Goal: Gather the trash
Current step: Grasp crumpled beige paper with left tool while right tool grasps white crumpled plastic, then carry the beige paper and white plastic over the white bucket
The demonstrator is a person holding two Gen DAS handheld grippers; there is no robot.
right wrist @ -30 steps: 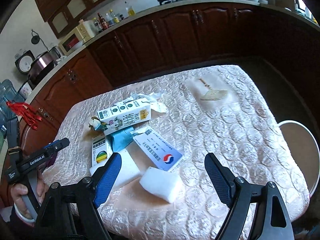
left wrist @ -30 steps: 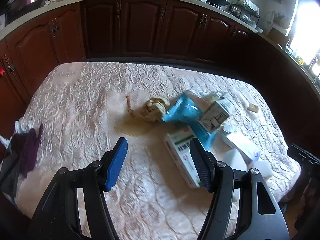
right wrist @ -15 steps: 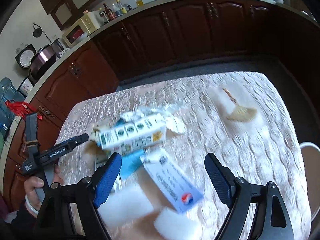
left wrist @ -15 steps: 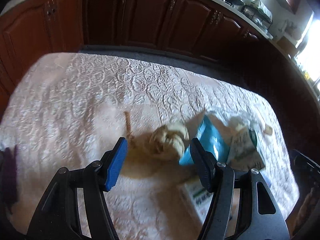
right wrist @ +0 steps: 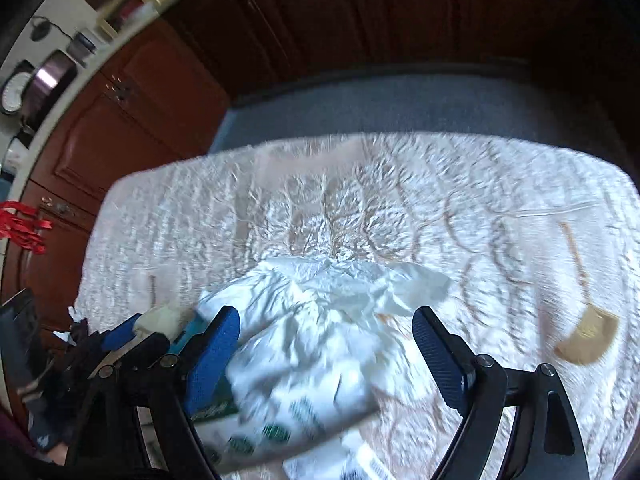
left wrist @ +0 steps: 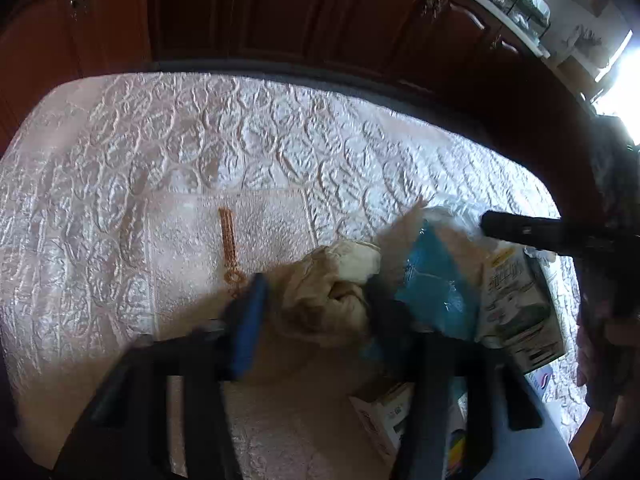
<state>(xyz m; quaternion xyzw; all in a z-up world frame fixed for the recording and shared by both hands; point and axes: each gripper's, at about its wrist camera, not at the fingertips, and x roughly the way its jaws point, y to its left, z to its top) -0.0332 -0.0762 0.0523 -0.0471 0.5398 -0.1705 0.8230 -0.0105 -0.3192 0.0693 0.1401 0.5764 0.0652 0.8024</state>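
Trash sits piled on the quilted tablecloth [left wrist: 280,140]: crumpled beige wad [left wrist: 324,304], blue packet [left wrist: 432,280] just beside it, printed carton [left wrist: 516,304] past that. Left gripper [left wrist: 316,300] is closing, the wad between its fingers; contact too blurred to tell. Right gripper [right wrist: 326,344] is opening wide over white crumpled wrapper [right wrist: 320,320], not pinching it. Small straw brush [right wrist: 588,336] lies well apart, right.

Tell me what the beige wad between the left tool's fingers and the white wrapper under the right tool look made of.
Beige wad: looks like crumpled paper or tissue, matte with soft folds; the left tool is closing around it. White wrapper: probably thin plastic film or paper, sharply creased and blurred, so uncertain.
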